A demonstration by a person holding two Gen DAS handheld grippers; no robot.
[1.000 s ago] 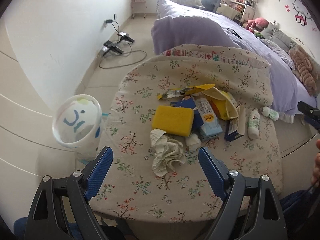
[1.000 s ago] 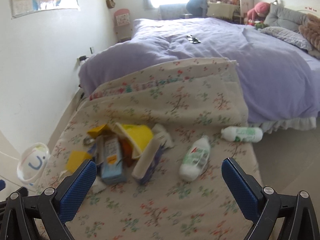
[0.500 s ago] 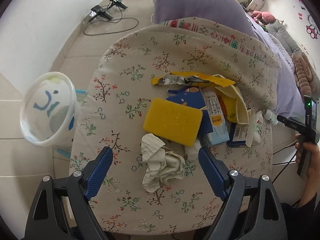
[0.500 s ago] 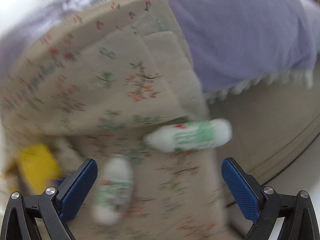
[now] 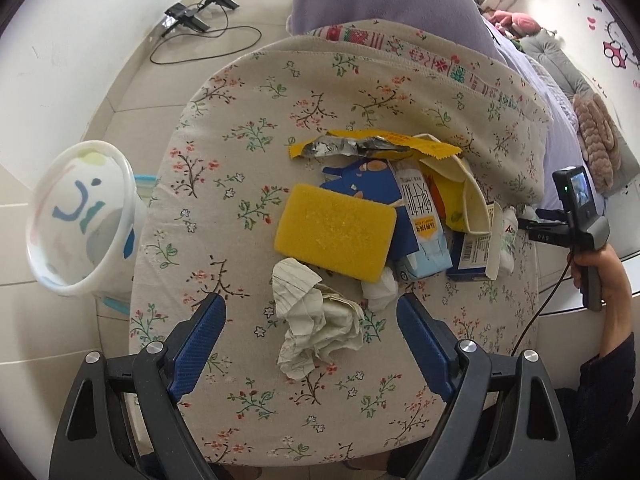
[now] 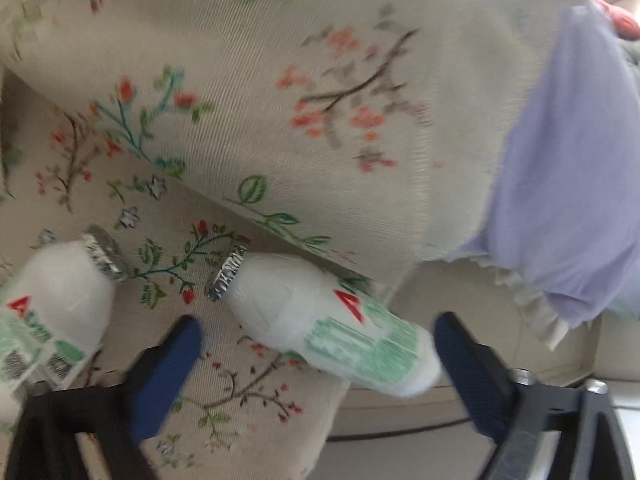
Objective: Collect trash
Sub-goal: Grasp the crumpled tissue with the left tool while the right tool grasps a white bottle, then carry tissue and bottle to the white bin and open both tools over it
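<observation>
My left gripper [image 5: 312, 320] is open over a crumpled paper ball [image 5: 316, 324] on the floral cloth; the ball lies between its fingers. Beyond it lie a yellow sponge [image 5: 336, 236], a small white wad [image 5: 380, 286], a milk carton [image 5: 422, 220], a blue wrapper [image 5: 362, 178], a yellow foil wrapper [image 5: 368, 146] and a blue box [image 5: 470, 252]. My right gripper [image 6: 316, 336] is open around a lying white bottle with green label [image 6: 332, 324] at the table's edge. A second white bottle [image 6: 52, 304] lies to its left.
A white bin with a painted face [image 5: 80, 216] stands off the table's left edge. A purple bedspread [image 6: 568, 168] hangs at the right. Cables and chargers [image 5: 196, 20] lie on the floor beyond. The right hand-held unit [image 5: 580, 220] shows at the table's right side.
My left gripper has come lower and closer over the paper ball. My right gripper has swung down and forward onto the white bottle at the table's edge, which now lies between its fingers.
</observation>
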